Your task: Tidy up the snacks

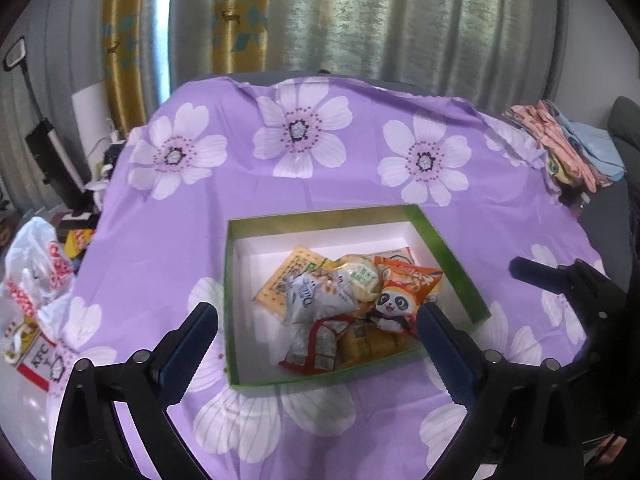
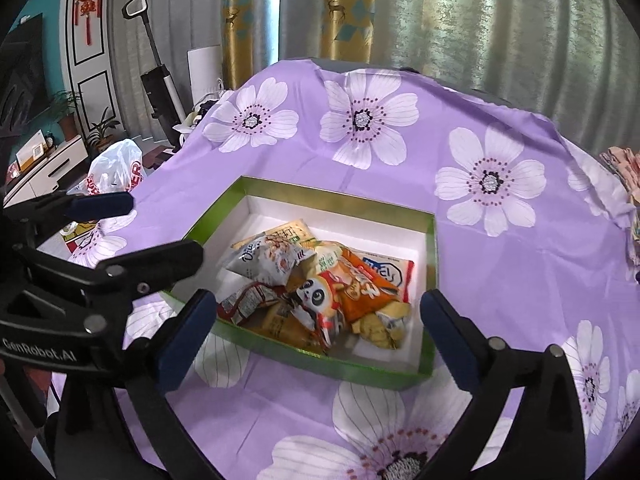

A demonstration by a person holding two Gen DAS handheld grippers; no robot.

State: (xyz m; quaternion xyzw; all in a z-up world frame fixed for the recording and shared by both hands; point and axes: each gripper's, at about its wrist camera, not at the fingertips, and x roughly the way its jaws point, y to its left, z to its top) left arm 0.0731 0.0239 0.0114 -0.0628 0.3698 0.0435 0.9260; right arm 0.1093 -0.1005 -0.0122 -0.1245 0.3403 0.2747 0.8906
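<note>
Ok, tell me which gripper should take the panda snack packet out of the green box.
Probably the left gripper: open, empty, the panda-printed snack packet lies just beside its right fingertip. The right gripper is open too, but the green-walled cardboard box rim lies between.

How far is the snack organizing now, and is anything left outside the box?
Looks nearly done: the snack packets, including the panda packet, lie piled inside the green box. Nothing is in hand: the left gripper and right gripper are open and empty. No loose snack shows on the purple floral cloth.
</note>
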